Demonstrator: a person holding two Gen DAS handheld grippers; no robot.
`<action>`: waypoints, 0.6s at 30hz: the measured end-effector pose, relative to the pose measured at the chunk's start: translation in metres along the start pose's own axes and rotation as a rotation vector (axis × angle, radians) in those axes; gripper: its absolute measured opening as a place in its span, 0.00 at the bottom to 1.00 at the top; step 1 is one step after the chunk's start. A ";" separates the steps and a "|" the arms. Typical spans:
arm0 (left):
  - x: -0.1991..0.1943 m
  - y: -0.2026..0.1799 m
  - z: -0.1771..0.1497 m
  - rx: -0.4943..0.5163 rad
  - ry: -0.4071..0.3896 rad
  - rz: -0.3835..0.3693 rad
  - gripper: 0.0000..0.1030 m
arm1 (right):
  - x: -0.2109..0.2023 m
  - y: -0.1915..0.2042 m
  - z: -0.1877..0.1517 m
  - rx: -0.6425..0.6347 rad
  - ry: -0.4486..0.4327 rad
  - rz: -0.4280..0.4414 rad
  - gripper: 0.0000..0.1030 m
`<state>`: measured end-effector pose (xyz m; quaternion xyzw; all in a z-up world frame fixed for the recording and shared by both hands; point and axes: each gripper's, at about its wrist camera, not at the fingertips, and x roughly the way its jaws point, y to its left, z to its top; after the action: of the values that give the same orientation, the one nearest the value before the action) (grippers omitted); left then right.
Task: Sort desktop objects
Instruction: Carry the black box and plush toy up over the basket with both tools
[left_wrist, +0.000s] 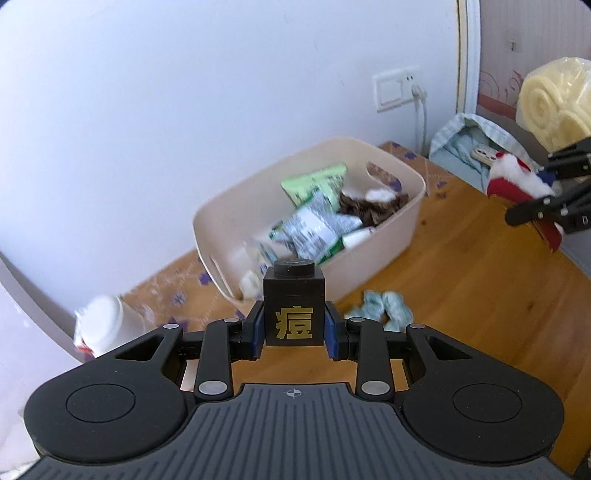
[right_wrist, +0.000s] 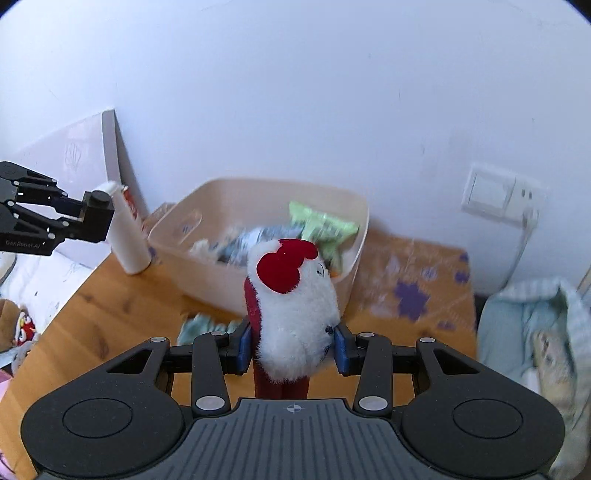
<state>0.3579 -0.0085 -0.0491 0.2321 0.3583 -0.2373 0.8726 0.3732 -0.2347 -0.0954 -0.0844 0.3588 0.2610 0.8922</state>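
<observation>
At the desk's (left_wrist: 461, 266) far side, about 12 o'clock from both wrist cameras, the cream bin (left_wrist: 388, 229) already holds snack packets (left_wrist: 314, 221) and a dark furry item (left_wrist: 373, 205), so sorting looks partly done. Left gripper (left_wrist: 294, 325) has its jaws closed on a small black bottle (left_wrist: 294, 306) with a gold character; right gripper (right_wrist: 291, 345) has its jaws closed on a white plush toy (right_wrist: 295, 310) with a red comb, both held clear above the desk and short of the bin. Left on the desk: a pale green crumpled item (left_wrist: 384, 308) at the bin's near wall and a white bottle (right_wrist: 127, 236) at 10 o'clock in the right view; neither seems to block the way in.

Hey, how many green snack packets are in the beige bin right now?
2 show: a light green packet toward the bin's far wall, and a green-and-white one in the middle. More may lie hidden underneath.
</observation>
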 end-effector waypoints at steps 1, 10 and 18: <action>-0.001 0.001 0.005 0.003 -0.006 0.008 0.31 | 0.000 -0.002 0.007 -0.016 -0.011 -0.007 0.38; 0.014 0.006 0.044 0.008 -0.029 0.033 0.31 | 0.007 -0.023 0.058 -0.062 -0.075 -0.035 0.38; 0.048 0.019 0.076 -0.042 -0.051 0.028 0.31 | 0.041 -0.031 0.084 -0.069 -0.060 -0.071 0.38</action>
<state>0.4381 -0.0496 -0.0316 0.2126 0.3377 -0.2233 0.8893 0.4643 -0.2159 -0.0637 -0.1202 0.3193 0.2437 0.9079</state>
